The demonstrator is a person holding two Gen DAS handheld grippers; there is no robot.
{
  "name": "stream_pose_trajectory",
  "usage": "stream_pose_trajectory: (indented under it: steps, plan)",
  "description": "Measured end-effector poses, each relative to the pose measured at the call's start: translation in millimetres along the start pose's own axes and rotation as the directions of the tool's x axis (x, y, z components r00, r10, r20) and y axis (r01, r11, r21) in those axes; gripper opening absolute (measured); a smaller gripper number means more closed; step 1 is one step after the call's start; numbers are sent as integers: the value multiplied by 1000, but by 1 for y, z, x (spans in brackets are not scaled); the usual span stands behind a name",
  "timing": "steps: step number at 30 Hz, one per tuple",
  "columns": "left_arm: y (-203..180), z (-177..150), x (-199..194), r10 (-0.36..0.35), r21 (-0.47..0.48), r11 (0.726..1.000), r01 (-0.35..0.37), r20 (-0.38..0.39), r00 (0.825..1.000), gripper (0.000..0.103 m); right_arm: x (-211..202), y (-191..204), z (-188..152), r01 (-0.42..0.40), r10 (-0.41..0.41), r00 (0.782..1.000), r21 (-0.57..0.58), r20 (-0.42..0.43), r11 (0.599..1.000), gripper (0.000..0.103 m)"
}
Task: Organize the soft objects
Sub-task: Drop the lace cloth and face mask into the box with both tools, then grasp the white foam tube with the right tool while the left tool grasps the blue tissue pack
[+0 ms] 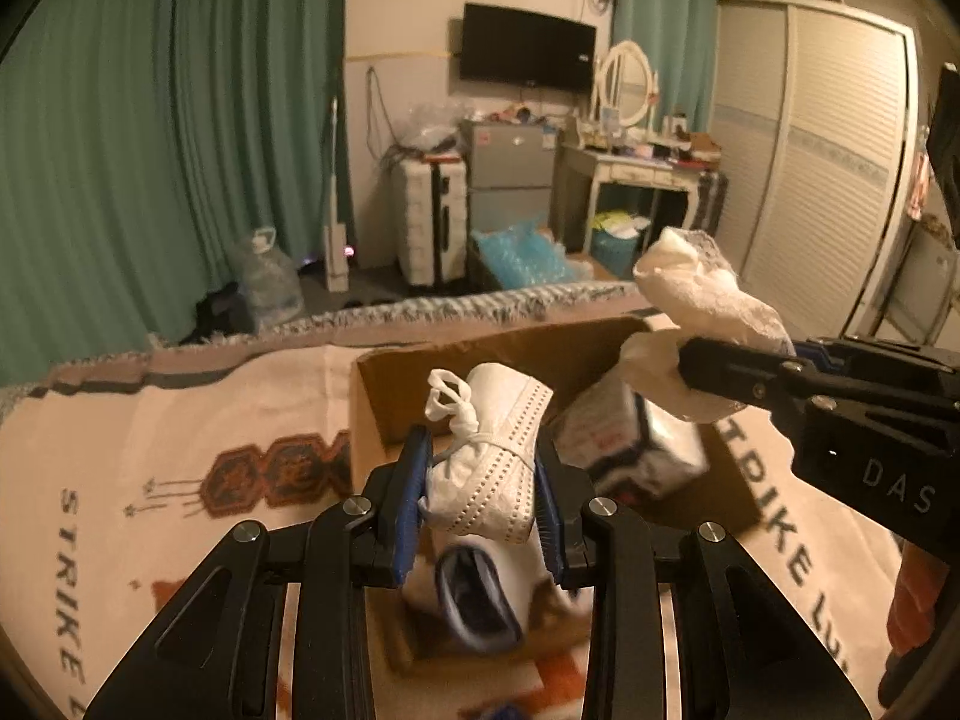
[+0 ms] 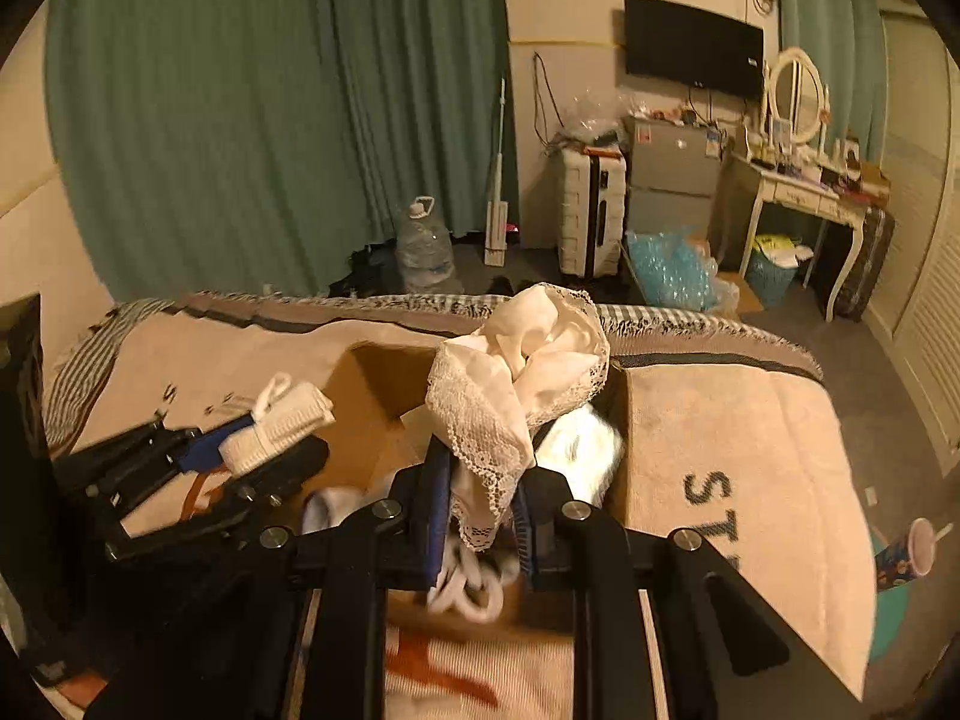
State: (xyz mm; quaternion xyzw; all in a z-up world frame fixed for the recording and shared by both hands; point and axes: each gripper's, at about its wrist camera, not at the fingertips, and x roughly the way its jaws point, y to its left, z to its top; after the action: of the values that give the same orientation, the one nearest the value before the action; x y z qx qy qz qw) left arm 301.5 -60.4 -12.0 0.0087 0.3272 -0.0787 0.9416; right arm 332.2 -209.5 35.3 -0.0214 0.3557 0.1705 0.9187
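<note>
My left gripper point(image 1: 483, 480) is shut on a rolled white face mask bundle point(image 1: 492, 450) tied with its strap, held above an open cardboard box point(image 1: 384, 396) on the bed. It also shows in the right wrist view point(image 2: 282, 420). My right gripper point(image 2: 480, 498) is shut on a white lace-edged cloth point(image 2: 522, 372), held over the same box point(image 2: 360, 390). In the left wrist view that cloth point(image 1: 702, 306) hangs from the right gripper point(image 1: 690, 372) at the box's right edge. Inside the box lie a white wrapped packet point(image 1: 636, 444) and white socks point(image 2: 468, 588).
The box rests on a beige blanket point(image 1: 180, 450) printed with "STRIKE" over the bed. Beyond the bed edge are green curtains point(image 1: 150, 120), a water jug point(image 2: 423, 246), a white suitcase point(image 2: 591, 216), a dressing table point(image 2: 798, 180) and a wardrobe point(image 1: 810, 150).
</note>
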Motion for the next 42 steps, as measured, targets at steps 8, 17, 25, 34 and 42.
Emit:
stream_pose_trajectory:
  steps: [8, 17, 25, 34, 42]
  plan:
    - [7, 0, 34, 16, 42, 999, -16, -7, 1000, 31, 57, -14, 4, 1, -1, 1000, 28, -12, 1000, 18]
    - [-7, -1, 28, 57, 58, 997, -57, 4, 998, 81, 56, -20, 1, 61, -62, 998, 57, -1, 996, 59]
    - [-13, 23, -48, 97, 63, 993, -103, 92, 991, 85, -18, -23, 16, 101, -104, 993, 60, 52, 993, 69]
    - [-19, 46, -198, 103, 48, 992, -119, 249, 963, 92, -173, 5, 29, 134, -143, 976, 65, 165, 989, 87]
    - [-29, 18, -269, 104, 74, 989, -125, 246, 964, 92, -265, 32, -1, 198, -202, 958, 38, 203, 979, 99]
